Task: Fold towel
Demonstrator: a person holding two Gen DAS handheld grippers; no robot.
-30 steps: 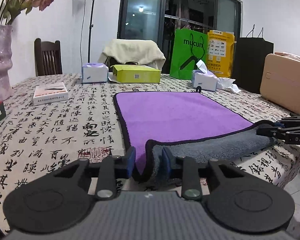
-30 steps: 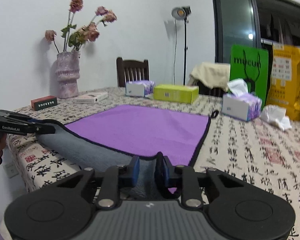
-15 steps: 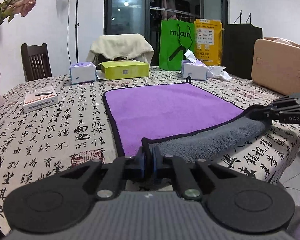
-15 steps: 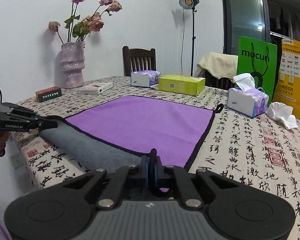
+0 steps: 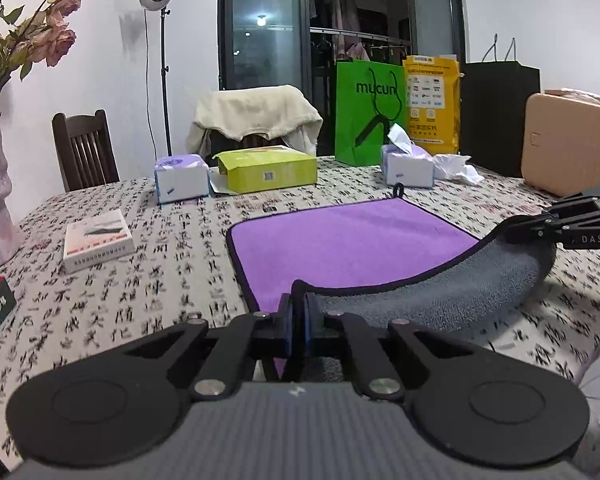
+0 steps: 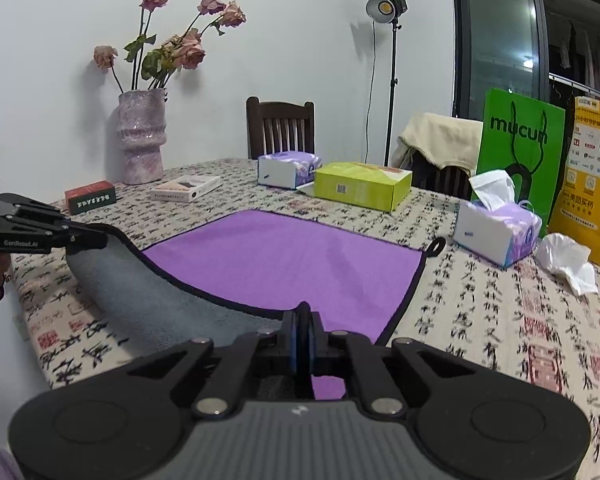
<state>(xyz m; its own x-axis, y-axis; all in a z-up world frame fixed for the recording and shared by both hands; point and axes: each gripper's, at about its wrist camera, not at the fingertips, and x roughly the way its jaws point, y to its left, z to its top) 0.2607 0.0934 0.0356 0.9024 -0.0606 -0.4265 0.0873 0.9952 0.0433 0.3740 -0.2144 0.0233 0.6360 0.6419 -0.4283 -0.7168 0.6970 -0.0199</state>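
Note:
A purple towel (image 5: 348,240) with a black hem and grey underside lies spread on the table, also in the right wrist view (image 6: 284,256). My left gripper (image 5: 297,320) is shut on the towel's near left corner. My right gripper (image 6: 302,332) is shut on the near right corner. Both corners are lifted, so the near edge hangs between them and shows its grey underside (image 5: 440,296). The right gripper shows at the right of the left wrist view (image 5: 512,232); the left gripper shows at the left of the right wrist view (image 6: 96,240).
On the patterned tablecloth (image 5: 160,280) stand a white box (image 5: 98,244), a tissue box (image 5: 182,178), a yellow-green box (image 5: 268,168), a second tissue box (image 6: 496,232) and crumpled tissue (image 6: 568,260). A vase (image 6: 140,136), green bag (image 6: 516,148) and chairs stand behind.
Both grippers have closed on the towel's near corners and lifted them up and forward over the table. The near edge now hangs higher, showing more grey underside.

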